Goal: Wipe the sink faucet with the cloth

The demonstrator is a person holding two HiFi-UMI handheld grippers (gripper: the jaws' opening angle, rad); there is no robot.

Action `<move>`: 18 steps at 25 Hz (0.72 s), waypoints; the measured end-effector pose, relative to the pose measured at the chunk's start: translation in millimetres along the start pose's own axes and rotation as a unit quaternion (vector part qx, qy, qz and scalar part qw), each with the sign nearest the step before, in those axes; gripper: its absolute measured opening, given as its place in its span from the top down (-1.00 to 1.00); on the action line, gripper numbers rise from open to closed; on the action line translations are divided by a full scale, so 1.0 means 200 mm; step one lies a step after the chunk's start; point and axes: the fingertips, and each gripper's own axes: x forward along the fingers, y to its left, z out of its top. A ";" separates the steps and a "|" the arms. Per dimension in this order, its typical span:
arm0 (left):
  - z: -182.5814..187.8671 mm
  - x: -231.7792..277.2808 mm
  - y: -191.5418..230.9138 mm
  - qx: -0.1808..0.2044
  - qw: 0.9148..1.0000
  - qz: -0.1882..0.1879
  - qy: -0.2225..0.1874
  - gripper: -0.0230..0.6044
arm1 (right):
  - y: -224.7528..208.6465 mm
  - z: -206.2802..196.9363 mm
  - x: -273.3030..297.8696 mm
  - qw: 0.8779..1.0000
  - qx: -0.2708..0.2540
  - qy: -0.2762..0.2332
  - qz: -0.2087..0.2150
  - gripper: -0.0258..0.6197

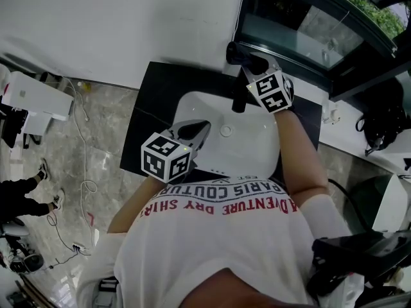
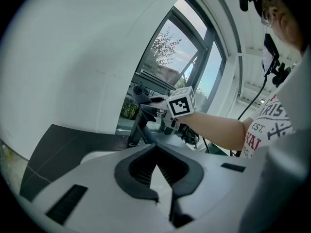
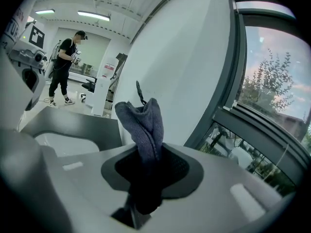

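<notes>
R gripper (image 3: 146, 166) is clenched on a dark blue-grey knitted cloth (image 3: 142, 123); the cloth stands bunched up out of the jaws. In head view that cloth sits by the top of the black sink faucet (image 1: 239, 100), wall side; can't tell if it touches. L gripper (image 2: 156, 168) hangs over the near-left rim of the white oval sink (image 1: 247, 149), pads together w/ nothing between, well apart from the faucet. The sink is set in a black countertop (image 1: 160, 95) against a white wall (image 1: 115, 18). A dark-framed window (image 1: 302, 24) is just right of the faucet, close behind the R arm. Grey marble floor (image 1: 109, 127) at left w/ a loose white cable (image 1: 83, 185) and a white box unit (image 1: 35, 98). Another person in dark clothes (image 3: 64, 67) stands far off.
</notes>
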 end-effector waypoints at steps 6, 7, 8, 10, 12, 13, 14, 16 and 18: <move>-0.01 0.00 -0.02 -0.001 1.000 -0.003 0.001 0.92 | 0.09 0.01 -0.07 1.000 -0.012 0.001 0.005 0.67; -0.02 0.00 -0.02 -0.001 1.000 -0.004 0.002 0.92 | 0.11 0.01 -0.09 1.000 -0.012 0.000 0.008 0.67; -0.02 0.00 -0.03 0.000 1.000 -0.006 0.002 0.92 | 0.13 0.01 -0.11 1.000 -0.011 -0.003 0.010 0.67; -0.02 0.01 -0.04 0.000 1.000 -0.009 0.001 0.92 | 0.18 0.01 -0.15 1.000 -0.010 -0.006 0.017 0.67; -0.03 0.02 -0.05 0.000 1.000 -0.011 0.000 0.93 | 0.25 -0.01 -0.20 1.000 -0.018 -0.006 0.024 0.67; -0.03 0.03 -0.05 0.000 1.000 -0.013 0.000 0.92 | 0.28 -0.01 -0.22 0.999 -0.023 -0.005 0.026 0.67; -0.04 0.03 -0.06 0.000 1.000 -0.014 0.001 0.92 | 0.31 -0.02 -0.24 0.999 -0.027 -0.004 0.029 0.67; -0.05 0.03 -0.06 -0.001 1.000 -0.014 0.003 0.93 | 0.36 -0.03 -0.27 0.999 -0.031 -0.003 0.032 0.67; -0.04 0.03 -0.07 -0.001 1.000 -0.015 0.004 0.92 | 0.39 -0.03 -0.29 0.999 -0.034 -0.005 0.033 0.67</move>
